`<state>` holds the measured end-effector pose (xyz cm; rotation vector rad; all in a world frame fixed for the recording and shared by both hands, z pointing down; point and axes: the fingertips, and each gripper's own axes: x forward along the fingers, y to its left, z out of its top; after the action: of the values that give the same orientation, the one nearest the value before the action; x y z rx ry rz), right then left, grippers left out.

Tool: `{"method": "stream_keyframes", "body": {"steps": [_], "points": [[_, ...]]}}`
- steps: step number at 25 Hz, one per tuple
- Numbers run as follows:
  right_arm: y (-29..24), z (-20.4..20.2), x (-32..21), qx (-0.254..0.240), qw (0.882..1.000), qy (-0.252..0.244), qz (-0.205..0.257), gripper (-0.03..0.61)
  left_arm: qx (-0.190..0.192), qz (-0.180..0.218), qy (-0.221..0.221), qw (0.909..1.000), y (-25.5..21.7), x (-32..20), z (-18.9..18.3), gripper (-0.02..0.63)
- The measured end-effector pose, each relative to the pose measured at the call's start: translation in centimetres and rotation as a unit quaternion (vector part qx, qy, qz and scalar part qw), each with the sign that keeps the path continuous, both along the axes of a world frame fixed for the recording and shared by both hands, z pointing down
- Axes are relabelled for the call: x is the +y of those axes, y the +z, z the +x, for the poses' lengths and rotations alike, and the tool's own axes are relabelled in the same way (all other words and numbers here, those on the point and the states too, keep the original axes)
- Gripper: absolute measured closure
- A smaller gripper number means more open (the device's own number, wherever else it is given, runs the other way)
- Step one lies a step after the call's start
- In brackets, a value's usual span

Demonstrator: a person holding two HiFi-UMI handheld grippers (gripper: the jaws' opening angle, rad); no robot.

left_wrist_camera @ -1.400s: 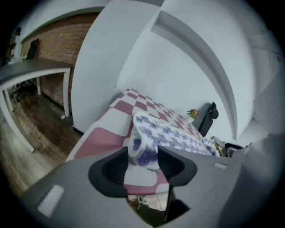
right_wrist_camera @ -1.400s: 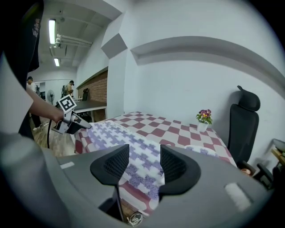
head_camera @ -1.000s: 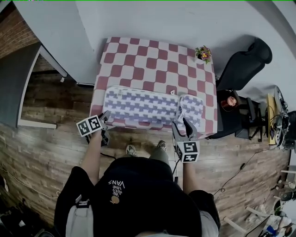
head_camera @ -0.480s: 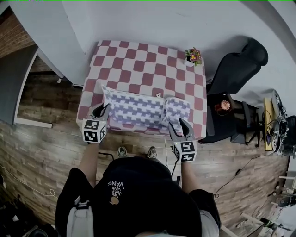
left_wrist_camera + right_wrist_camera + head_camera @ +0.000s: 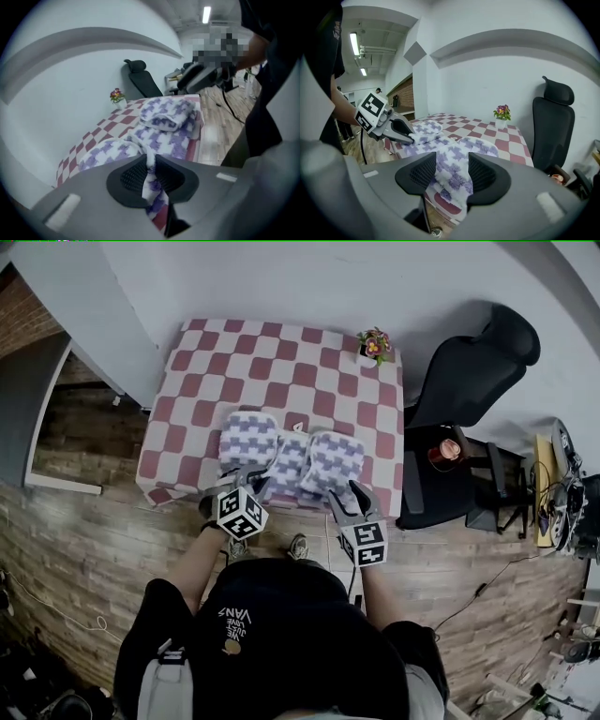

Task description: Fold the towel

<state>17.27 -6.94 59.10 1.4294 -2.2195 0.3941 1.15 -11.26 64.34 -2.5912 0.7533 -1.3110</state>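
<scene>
The purple-and-white towel point(image 5: 292, 457) lies bunched in three lumps along the near edge of the red-checked table point(image 5: 281, 371). My left gripper point(image 5: 247, 480) is shut on a thin edge of the towel point(image 5: 151, 174). That edge runs up between the pads to the heap on the table. My right gripper point(image 5: 349, 495) stands open at the towel's right end. The folded towel point(image 5: 454, 164) hangs over the table edge just beyond its spread pads. In the right gripper view the left gripper point(image 5: 404, 136) pinches the cloth to the left.
A small flower pot point(image 5: 373, 343) stands at the table's far right corner. A black office chair point(image 5: 473, 371) and a low stand with a cup point(image 5: 442, 452) are to the right of the table. White wall lies behind it, and wooden floor point(image 5: 75, 521) around it.
My left gripper has swept right along the table edge with the towel's left end and rolled over, so the long towel is now gathered into lumps. My right gripper has shifted slightly left, still open.
</scene>
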Motion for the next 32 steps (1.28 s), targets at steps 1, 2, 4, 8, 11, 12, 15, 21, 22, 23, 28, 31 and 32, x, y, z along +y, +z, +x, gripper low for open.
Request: {"method": "stream_keyframes", "body": {"steps": [1,2,4,8,11,12,15,21,22,23,28,31,32], "points": [[0.3,0.0,0.1,0.001,1.0,-0.006,-0.003,0.371,-0.023,0.0,0.013,0.9997,0.9,0.5,0.2,0.565],[0.7,-0.1,0.1,0.001,1.0,-0.012,-0.005,0.371,-0.041,0.002,0.024,0.9989,1.6,0.9,0.3,0.565],[1.2,-0.2,0.2,0.002,1.0,-0.021,-0.012,0.371,-0.061,0.011,0.044,0.9971,2.2,1.6,0.4,0.563],[1.7,-1.2,0.0,-0.008,0.999,-0.036,-0.017,0.371,-0.063,0.004,0.075,0.9952,2.2,3.2,0.8,0.492],[2.0,-2.1,-0.2,-0.002,0.999,-0.046,-0.023,0.371,-0.044,0.009,0.075,0.9962,1.5,4.0,0.7,0.419],[2.1,-2.4,-0.3,0.01,0.998,-0.051,-0.018,0.371,-0.036,0.015,0.069,0.9969,1.1,4.1,0.5,0.419],[3.0,-4.1,-0.6,0.079,0.993,-0.088,0.0,0.371,-0.013,0.042,0.035,0.9984,-0.4,3.6,-0.9,0.419],[6.2,-6.7,-1.2,0.159,0.979,-0.126,-0.009,0.371,-0.015,0.057,-0.012,0.9982,-0.9,1.5,-4.3,0.419],[6.5,-6.9,-1.4,0.172,0.976,-0.13,-0.007,0.371,-0.018,0.052,-0.011,0.9984,-0.6,1.4,-4.6,0.419],[6.6,-7.1,-1.4,0.182,0.974,-0.134,-0.004,0.399,-0.022,0.046,-0.008,0.9986,-0.2,1.3,-4.8,0.419],[5.8,-7.9,-1.0,0.185,0.972,-0.148,0.004,0.538,-0.031,0.024,0.005,0.9992,0.9,0.8,-5.2,0.419],[5.9,-8.4,-0.2,0.19,0.967,-0.167,0.001,0.541,-0.037,0.011,0.016,0.9991,1.7,1.1,-5.3,0.42],[6.3,-8.5,0.2,0.194,0.966,-0.173,-0.005,0.541,-0.039,0.006,0.02,0.999,2.1,1.3,-5.4,0.42]]}}
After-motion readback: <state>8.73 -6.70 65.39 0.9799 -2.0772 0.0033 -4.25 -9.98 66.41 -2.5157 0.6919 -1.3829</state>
